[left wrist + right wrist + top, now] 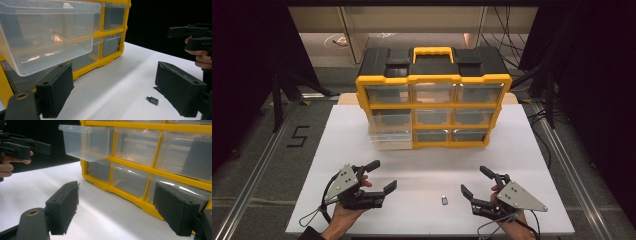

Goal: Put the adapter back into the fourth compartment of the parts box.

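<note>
High view, boxy yellow-framed organizer point(433, 107), clear plastic drawer point(389, 140), small dark adapter point(445, 200)

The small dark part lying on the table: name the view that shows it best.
The left gripper view: the small dark part lies close by, its blocky shape and stub end visible. The high view shows it as a tiny speck between the two grippers.

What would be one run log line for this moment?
left hand-held gripper: open, holds nothing | right hand-held gripper: open, holds nothing | small dark part: on table between them | drawer: pulled out of yellow cabinet
</note>
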`<state>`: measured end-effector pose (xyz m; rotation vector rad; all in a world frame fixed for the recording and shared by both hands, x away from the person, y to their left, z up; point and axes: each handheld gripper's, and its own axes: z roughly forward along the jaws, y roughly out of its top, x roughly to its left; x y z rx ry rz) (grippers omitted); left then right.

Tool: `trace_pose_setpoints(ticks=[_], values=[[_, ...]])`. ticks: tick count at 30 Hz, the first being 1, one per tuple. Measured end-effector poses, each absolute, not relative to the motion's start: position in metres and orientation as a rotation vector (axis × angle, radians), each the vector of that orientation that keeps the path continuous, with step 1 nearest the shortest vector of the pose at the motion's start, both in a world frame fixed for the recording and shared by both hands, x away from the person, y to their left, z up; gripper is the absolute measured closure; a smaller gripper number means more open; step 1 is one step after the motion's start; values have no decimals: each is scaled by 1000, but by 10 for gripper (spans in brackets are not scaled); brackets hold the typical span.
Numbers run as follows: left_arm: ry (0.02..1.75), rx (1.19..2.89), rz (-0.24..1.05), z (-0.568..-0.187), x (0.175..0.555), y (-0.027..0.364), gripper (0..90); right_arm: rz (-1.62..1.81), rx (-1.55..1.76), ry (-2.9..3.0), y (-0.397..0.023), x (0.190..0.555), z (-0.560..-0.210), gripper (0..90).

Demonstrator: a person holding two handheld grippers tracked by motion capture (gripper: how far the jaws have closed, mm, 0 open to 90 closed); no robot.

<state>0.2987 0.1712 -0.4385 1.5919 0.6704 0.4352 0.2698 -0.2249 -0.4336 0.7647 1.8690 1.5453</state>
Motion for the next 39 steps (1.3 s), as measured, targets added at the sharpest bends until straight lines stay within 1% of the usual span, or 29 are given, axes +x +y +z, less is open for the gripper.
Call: trace_pose_setpoints(ticks=[26,33,39], values=[[656,1631,447,-438,300,164,149,1541,768,1869,-225,271,-435,216],[654,1639,416,-434,300,157,151,1536,781,1872,-225,272,-435,216],[638,1673,367,-429,301,143,152,1540,781,1863,-226,272,-435,216]])
